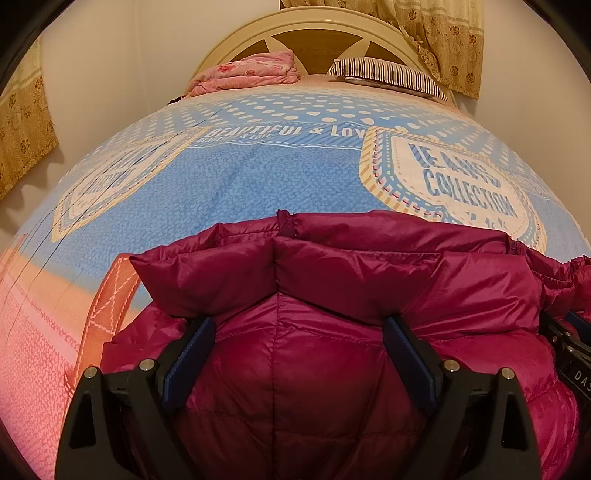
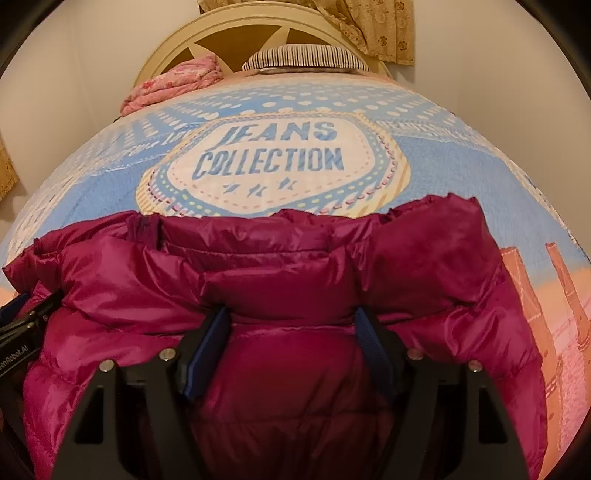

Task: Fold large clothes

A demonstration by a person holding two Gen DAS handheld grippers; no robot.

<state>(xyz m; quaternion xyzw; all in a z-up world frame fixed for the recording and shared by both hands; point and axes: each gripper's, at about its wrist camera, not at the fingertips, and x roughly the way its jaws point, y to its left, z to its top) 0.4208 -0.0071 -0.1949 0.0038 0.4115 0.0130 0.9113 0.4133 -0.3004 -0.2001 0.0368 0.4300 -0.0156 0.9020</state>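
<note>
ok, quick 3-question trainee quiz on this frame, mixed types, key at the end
1. True or false: the magenta quilted puffer jacket lies on the blue printed bedspread.
2. Which sits by the cream arched headboard, left of the striped pillow?
A. folded pink floral blanket
B. green towel
C. brown box
3. Fill in: padded jacket fabric bulges between the fingers of the left claw and the right claw; the badge print beyond reads "JEANS ____".

Key: 1 true; 2 A, the folded pink floral blanket; 3 COLLECTION.
</note>
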